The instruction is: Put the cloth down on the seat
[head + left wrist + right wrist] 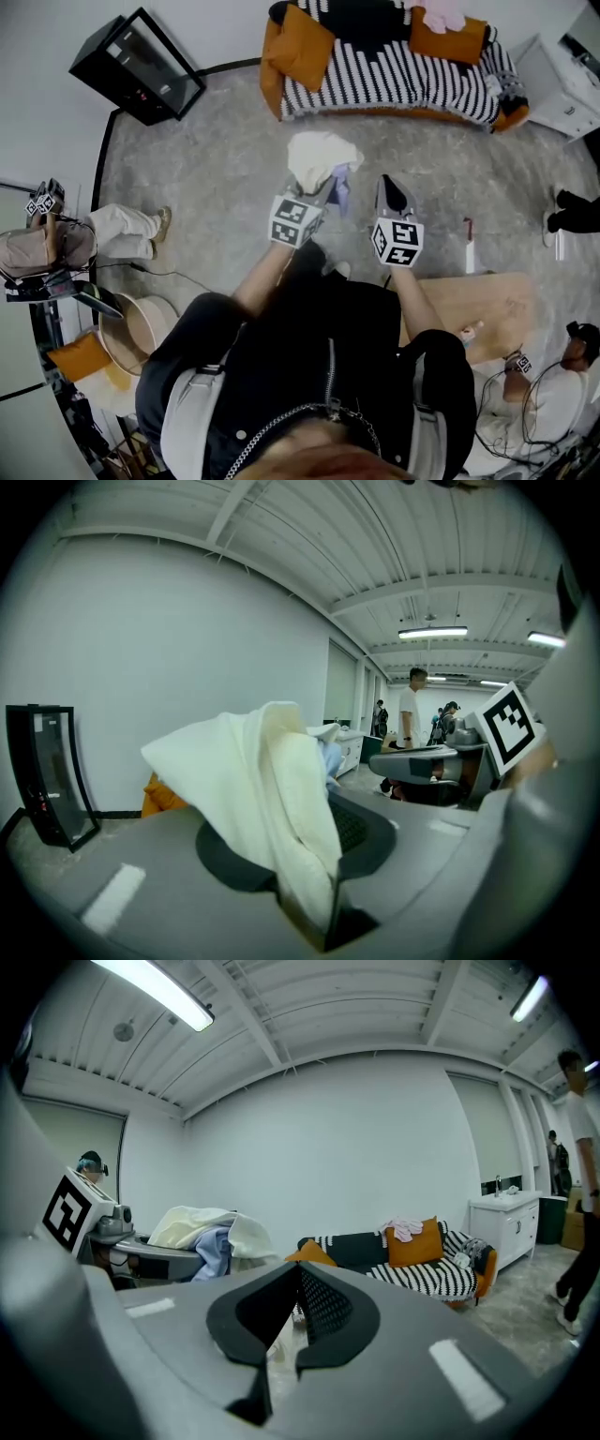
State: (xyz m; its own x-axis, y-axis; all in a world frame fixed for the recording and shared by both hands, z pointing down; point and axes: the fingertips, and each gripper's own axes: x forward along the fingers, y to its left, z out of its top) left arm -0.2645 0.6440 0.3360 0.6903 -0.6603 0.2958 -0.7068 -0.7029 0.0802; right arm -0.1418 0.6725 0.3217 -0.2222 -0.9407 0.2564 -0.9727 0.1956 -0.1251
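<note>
A cream cloth (317,157) with a pale blue piece hanging from it is pinched in my left gripper (323,192), held in the air over the grey floor. In the left gripper view the cloth (272,780) drapes over both jaws and hides the left gripper's (317,810) tips. My right gripper (393,190) is beside it, apart from the cloth, jaws together with nothing in them. The right gripper (296,1283) looks toward the black-and-white striped sofa (422,1274), which stands well ahead of both grippers (394,70).
Orange cushions (302,45) and a pink cloth (442,14) lie on the sofa. A black glass case (139,66) stands far left, a white cabinet (562,84) far right, a wooden table (473,309) near right. People sit at the left (66,244) and lower right (553,394).
</note>
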